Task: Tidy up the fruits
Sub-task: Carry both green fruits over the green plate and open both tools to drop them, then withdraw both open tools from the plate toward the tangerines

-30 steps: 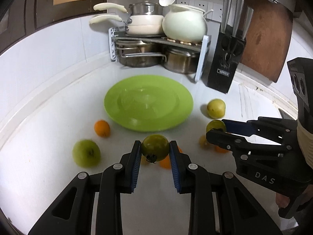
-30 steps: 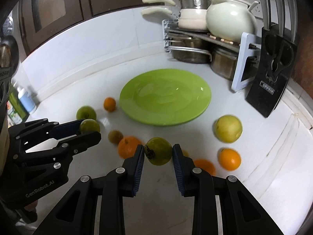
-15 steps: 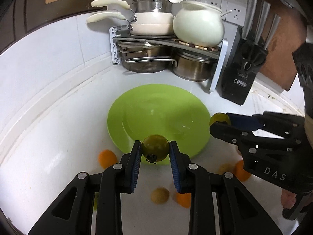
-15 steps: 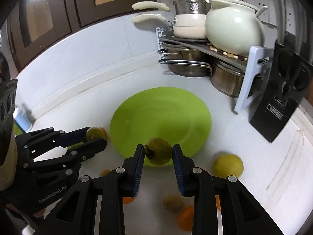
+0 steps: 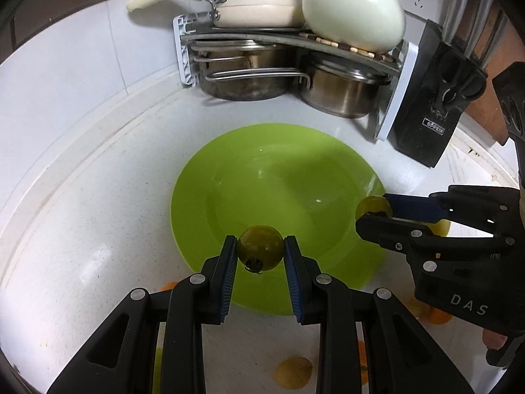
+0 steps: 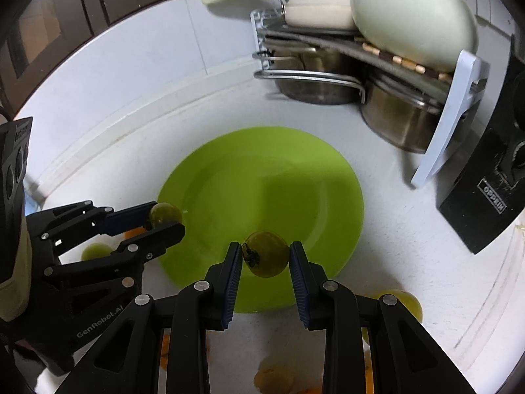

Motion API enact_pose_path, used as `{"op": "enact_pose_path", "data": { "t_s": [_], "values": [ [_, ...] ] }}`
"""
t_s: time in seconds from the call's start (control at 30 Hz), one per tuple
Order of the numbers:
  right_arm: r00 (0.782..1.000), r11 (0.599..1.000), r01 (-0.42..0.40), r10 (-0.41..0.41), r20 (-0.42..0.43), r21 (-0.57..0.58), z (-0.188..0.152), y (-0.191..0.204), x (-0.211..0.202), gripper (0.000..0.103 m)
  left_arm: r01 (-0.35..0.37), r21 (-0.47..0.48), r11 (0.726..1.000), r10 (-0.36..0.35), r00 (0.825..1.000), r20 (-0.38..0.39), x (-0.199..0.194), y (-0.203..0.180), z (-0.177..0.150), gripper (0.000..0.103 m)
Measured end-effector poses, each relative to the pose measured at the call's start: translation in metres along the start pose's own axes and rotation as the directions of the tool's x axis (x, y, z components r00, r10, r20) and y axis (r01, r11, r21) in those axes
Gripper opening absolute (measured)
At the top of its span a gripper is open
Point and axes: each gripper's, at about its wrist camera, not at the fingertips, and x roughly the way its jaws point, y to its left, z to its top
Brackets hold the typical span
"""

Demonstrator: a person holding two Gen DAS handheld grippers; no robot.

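My left gripper (image 5: 261, 252) is shut on a green fruit (image 5: 261, 251) and holds it above the near rim of the green plate (image 5: 229, 170). My right gripper (image 6: 265, 257) is shut on a second green fruit (image 6: 267, 256) above the plate's (image 6: 262, 170) near edge. Each gripper shows in the other's view: the right one (image 5: 374, 211) over the plate's right rim, the left one (image 6: 164, 216) over its left rim. The plate holds no fruit.
A pot rack (image 5: 295, 46) with steel pots and a cream kettle stands behind the plate, a black knife block (image 5: 433, 111) to its right. Oranges (image 5: 438, 317), a small brown fruit (image 5: 293, 372) and a yellow-green fruit (image 6: 407, 305) lie on the white counter near me.
Both grippers have moved forward with their fruits, from above the loose fruit on the counter to over the plate's near edge. The plate and pot rack now appear closer.
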Motion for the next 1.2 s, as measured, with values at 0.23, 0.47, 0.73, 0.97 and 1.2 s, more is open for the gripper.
{"op": "enact_pose_path", "data": {
  "t_s": [0.23,0.47,0.73,0.97,1.2],
  "values": [
    [1.000,1.000,-0.014,0.013,-0.024,-0.012,0.001,0.000,0.013,0.031,-0.007,-0.004,1.000,0.007,1.000,-0.001,0.006,0.002,0.001,0.029],
    [1.000,1.000,-0.007,0.007,-0.010,-0.005,-0.002,0.000,0.011,0.031,-0.001,-0.014,1.000,0.001,1.000,0.011,-0.001,0.001,-0.002,0.036],
    [1.000,1.000,-0.005,0.005,0.031,0.007,-0.011,0.001,-0.015,0.032,0.008,-0.028,1.000,-0.006,0.998,0.067,-0.032,-0.001,-0.007,0.051],
    [0.994,1.000,0.012,-0.013,0.110,0.011,-0.023,0.005,-0.053,0.040,0.018,-0.040,0.999,-0.012,0.991,0.130,-0.071,-0.004,-0.017,0.064],
    [0.983,0.999,0.046,-0.045,0.179,0.000,-0.041,0.013,-0.092,0.052,-0.001,-0.044,0.999,0.010,0.980,0.197,-0.110,-0.011,-0.026,0.078]
  ]
}}
